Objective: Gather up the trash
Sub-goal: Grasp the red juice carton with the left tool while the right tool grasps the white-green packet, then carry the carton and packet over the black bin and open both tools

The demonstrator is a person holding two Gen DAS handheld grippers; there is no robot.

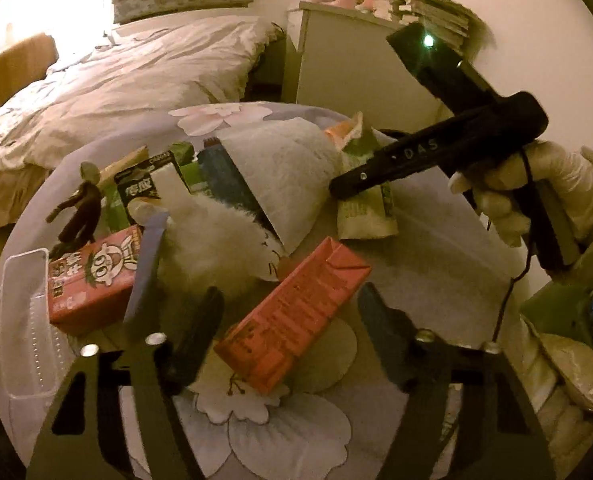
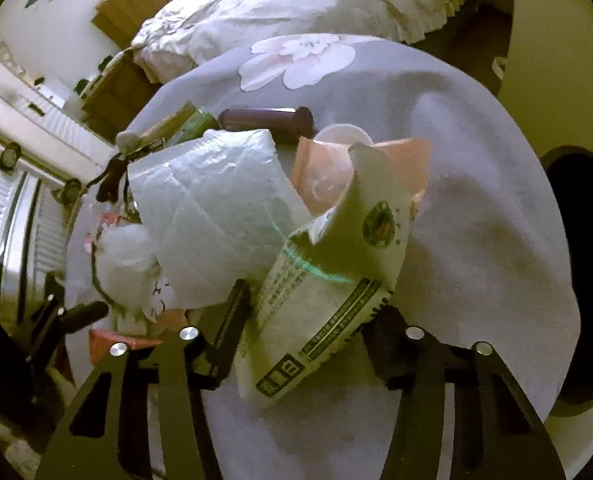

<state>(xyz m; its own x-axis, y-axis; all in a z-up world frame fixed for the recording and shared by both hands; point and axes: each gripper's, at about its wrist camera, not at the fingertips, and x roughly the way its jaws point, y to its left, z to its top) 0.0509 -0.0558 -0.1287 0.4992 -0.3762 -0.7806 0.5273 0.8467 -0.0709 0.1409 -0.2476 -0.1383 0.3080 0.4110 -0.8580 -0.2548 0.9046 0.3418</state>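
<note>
Both grippers stand open over a cluttered round table (image 2: 476,168) draped in a grey floral cloth. The right gripper (image 2: 308,320) straddles a crumpled green-printed wrapper (image 2: 320,312) lying flat; its fingers should close low on the wrapper's middle, clear of the white bag (image 2: 216,208) beside it. The left gripper (image 1: 288,316) brackets a red drink carton (image 1: 292,316). Behind stand a bed (image 1: 128,92) and a white cabinet (image 1: 348,68).

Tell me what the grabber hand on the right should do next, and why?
Probably squeeze shut. The right gripper is open, with the green-and-white wrapper lying between its fingers on the round table, so closing looks like the way to pick it up. The left gripper is open too, over a red carton.
</note>
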